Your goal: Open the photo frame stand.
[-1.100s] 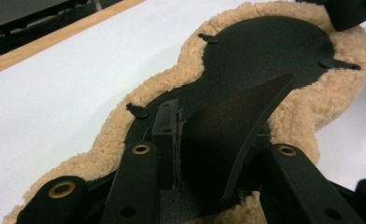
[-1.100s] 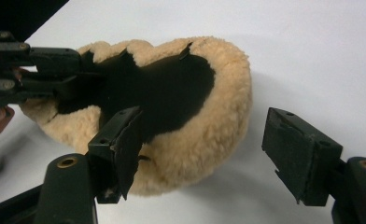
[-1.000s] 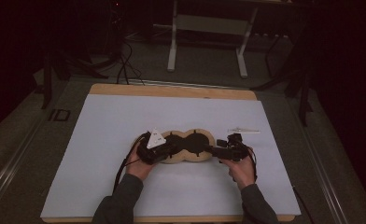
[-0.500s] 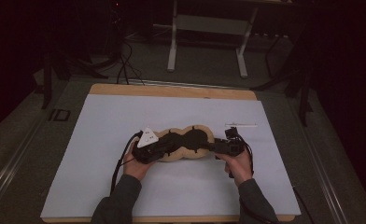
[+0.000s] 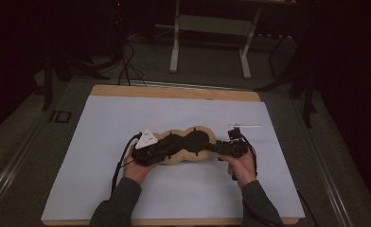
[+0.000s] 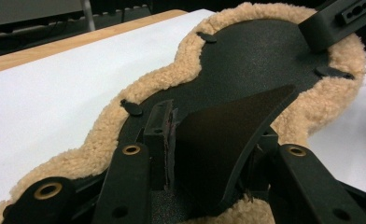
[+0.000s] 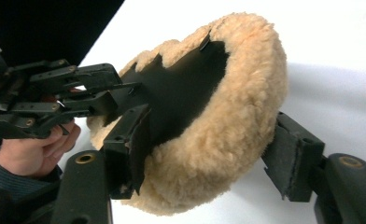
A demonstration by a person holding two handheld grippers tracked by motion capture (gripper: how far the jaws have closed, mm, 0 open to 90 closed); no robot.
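From above, the peanut-shaped pad of tan fleece with a black textured inner face [image 5: 186,144] lies on the white sheet that covers the wooden counter [image 5: 103,123], about midway between the counter's left and right edges and somewhat nearer the near edge than the far one. My left tongs [image 5: 167,147] reach in over the pad's left lobe, the grey three-cornered plate on top of them; my right tongs [image 5: 211,147] come in at the right lobe from the counter's right side. A thin white stick [image 5: 244,126] lies on the sheet just beyond my right hand, toward the far right corner.

In the left gripper view, my left tongs [image 6: 209,140] have just been opening; a black flap [image 6: 228,140] of the pad's inner face stands up between the jaws. The left jaw's pad lies against the flap's edge, but I cannot tell whether the right one presses it. The fleece border [image 6: 172,74] curls around the black face.

In the right gripper view, my right tongs [image 7: 209,154] have just been closing, with the fleece rim [image 7: 237,116] of the lobe bulging between the jaws. The left jaw sits against the black inner face; the right jaw stands just clear of the fleece, so nothing is clamped. Beyond, my left tongs [image 7: 106,93] bite into the pad's far end, my left hand [image 7: 36,149] below them.
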